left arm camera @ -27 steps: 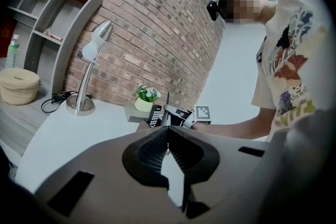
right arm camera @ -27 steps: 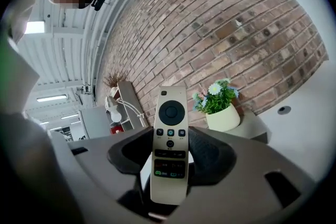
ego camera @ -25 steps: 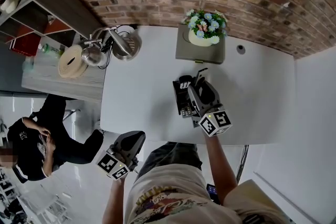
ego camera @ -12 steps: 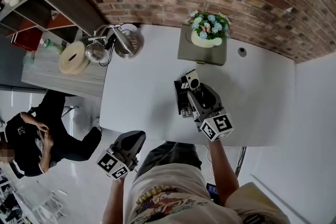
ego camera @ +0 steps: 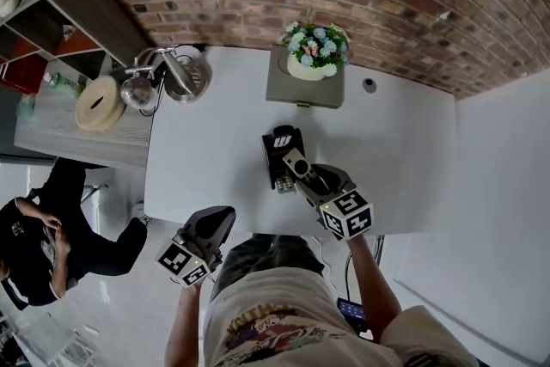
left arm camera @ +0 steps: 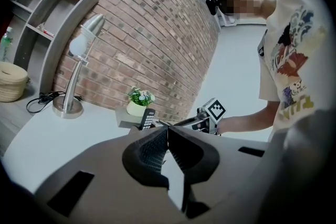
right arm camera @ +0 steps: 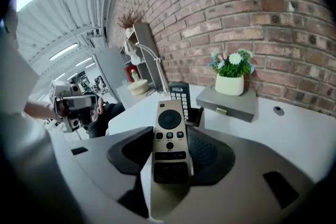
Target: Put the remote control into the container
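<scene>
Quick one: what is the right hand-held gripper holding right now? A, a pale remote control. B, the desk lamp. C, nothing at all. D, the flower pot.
A: in the right gripper view the right hand-held gripper has its jaws closed on the pale remote control, which lies lengthwise between them with its buttons facing up.

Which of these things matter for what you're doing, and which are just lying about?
Part of the job:
- beige remote
- right gripper, clamped on it
- black container

Just lying about:
- flowerpot
- grey box
- lamp
- basket
</scene>
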A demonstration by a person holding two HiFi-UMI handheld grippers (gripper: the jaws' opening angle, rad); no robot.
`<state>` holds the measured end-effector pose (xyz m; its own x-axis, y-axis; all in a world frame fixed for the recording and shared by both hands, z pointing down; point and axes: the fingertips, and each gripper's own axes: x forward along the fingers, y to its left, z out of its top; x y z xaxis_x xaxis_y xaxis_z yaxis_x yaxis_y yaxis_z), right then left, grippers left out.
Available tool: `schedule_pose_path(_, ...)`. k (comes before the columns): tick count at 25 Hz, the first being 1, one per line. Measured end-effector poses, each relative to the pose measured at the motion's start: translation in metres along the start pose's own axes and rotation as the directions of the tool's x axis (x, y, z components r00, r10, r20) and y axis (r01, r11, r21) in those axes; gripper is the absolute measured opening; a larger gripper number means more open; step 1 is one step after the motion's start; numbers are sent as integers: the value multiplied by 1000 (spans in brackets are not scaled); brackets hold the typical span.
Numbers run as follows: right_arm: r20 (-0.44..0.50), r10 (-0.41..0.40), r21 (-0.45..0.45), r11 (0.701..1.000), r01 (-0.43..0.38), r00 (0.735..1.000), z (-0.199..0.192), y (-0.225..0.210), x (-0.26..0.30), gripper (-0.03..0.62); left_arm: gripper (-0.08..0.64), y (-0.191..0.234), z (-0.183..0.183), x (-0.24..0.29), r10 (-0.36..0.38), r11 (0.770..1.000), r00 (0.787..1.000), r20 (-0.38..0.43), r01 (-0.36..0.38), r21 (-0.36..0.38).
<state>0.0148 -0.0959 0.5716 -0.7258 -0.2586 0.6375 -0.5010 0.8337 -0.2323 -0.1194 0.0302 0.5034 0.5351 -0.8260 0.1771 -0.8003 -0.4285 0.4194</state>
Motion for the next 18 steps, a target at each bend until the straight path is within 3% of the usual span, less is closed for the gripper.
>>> schedule_pose_path(3, -171, 31, 25, 999, -27, 985, -18, -2, 4, 206, 6, -4, 7, 18, -38, 999, 999, 26, 38, -5)
schedule_pose_path(7, -329, 71, 51, 997, -58, 941, -29, -1, 7, 206, 6, -9, 8, 27, -51, 998, 997, 50, 52, -26)
schedule_pose_path(18, -619, 115, 47, 993, -109, 777, -35, -13, 27, 207, 6, 13, 2, 20, 76, 991, 994, 79, -67, -113)
